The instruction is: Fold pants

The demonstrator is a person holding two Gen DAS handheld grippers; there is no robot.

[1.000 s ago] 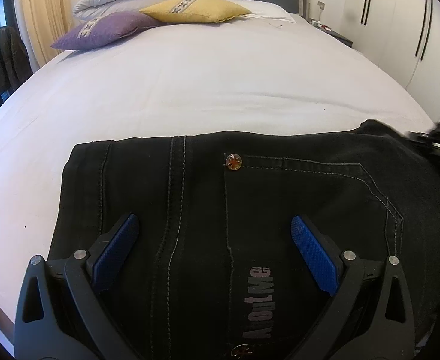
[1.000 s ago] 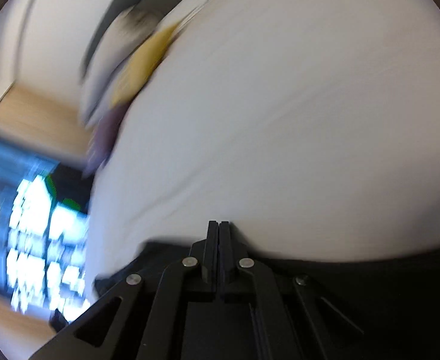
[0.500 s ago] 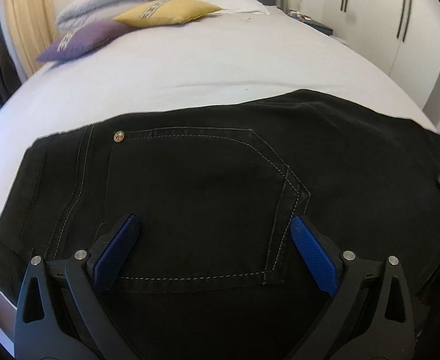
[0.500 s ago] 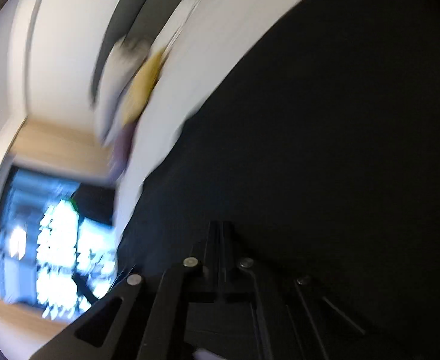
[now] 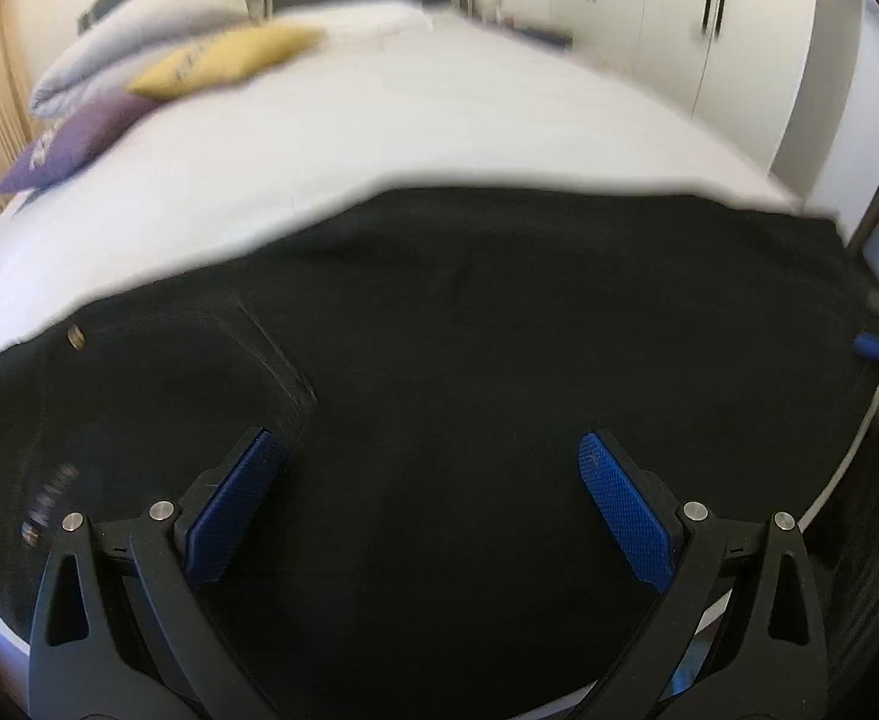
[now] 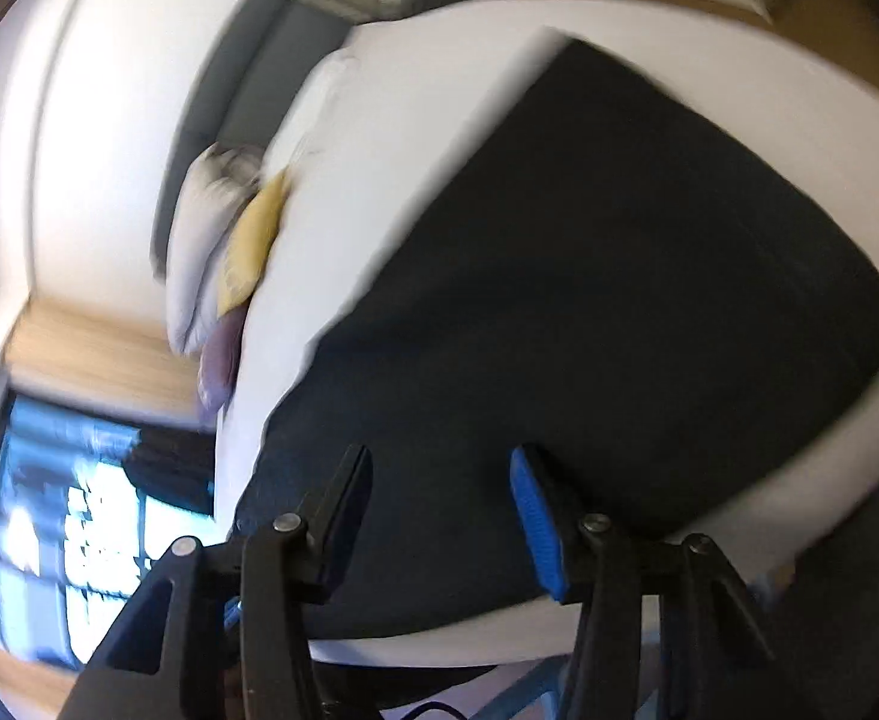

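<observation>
Black pants (image 5: pixel 469 390) lie folded flat on the white bed (image 5: pixel 379 138), along its near edge. A back pocket and a rivet show at the left. My left gripper (image 5: pixel 427 474) is open and empty, just above the pants' middle. My right gripper (image 6: pixel 442 480) is open and empty above the pants (image 6: pixel 619 300) in the right wrist view; it also shows at the right edge of the left wrist view (image 5: pixel 877 348). Both views are blurred.
A yellow cushion (image 5: pixel 229 57), a purple cushion (image 5: pixel 73 141) and a white pillow (image 5: pixel 157 42) lie at the head of the bed. White wardrobe doors (image 5: pixel 709 18) stand at the right. A window (image 6: pixel 79 510) is to the left.
My right gripper was shut and has opened, letting go of the pants. The pants now lie flat with the fold laid over. My left gripper has shifted right along the pants.
</observation>
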